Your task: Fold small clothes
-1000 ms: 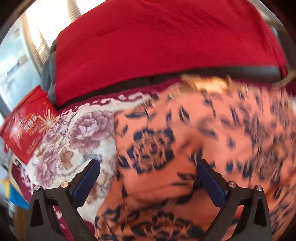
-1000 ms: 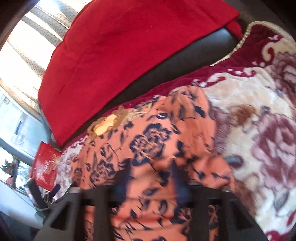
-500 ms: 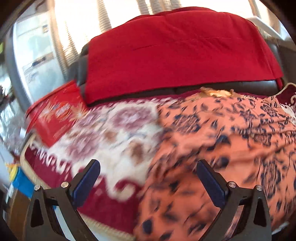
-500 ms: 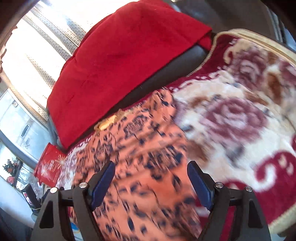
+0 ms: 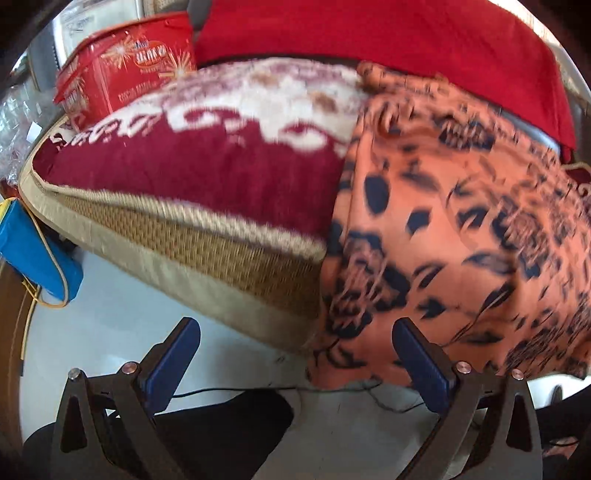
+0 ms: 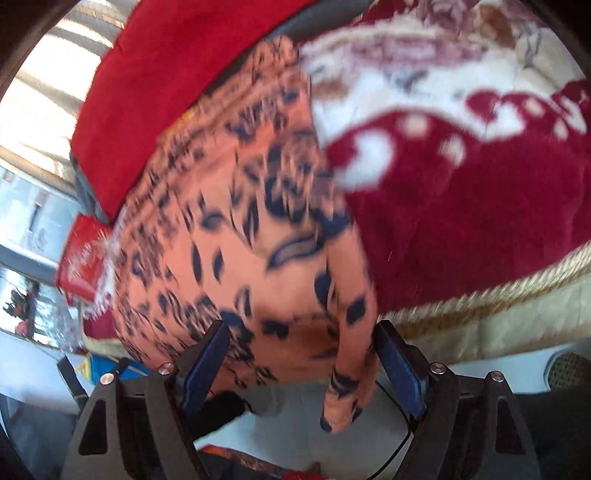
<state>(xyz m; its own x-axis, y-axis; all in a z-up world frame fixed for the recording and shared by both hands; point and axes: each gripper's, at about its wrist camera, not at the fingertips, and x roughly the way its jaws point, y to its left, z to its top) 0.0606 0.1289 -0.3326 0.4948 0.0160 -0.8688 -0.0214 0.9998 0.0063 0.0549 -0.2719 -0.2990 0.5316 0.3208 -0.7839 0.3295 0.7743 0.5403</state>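
An orange garment with dark blue flower print (image 5: 443, 229) lies on a maroon and cream floral blanket (image 5: 207, 162) and hangs over its front edge. It also shows in the right wrist view (image 6: 236, 236), with its lower hem drooping between the fingers. My left gripper (image 5: 299, 354) is open and empty, below the blanket's edge at the garment's lower left corner. My right gripper (image 6: 303, 358) is open, its jaws standing on either side of the garment's hanging lower right edge without closing on it.
A red cloth (image 5: 369, 33) covers the dark backrest behind the blanket. A red printed box (image 5: 125, 66) stands at the blanket's far left. A blue item (image 5: 33, 254) sits low at left. Pale floor (image 5: 110, 325) with a thin black cable lies below.
Both grippers have pulled back and down from over the garment to the blanket's front edge. The right gripper, blurred and narrow one second ago, stands open now.
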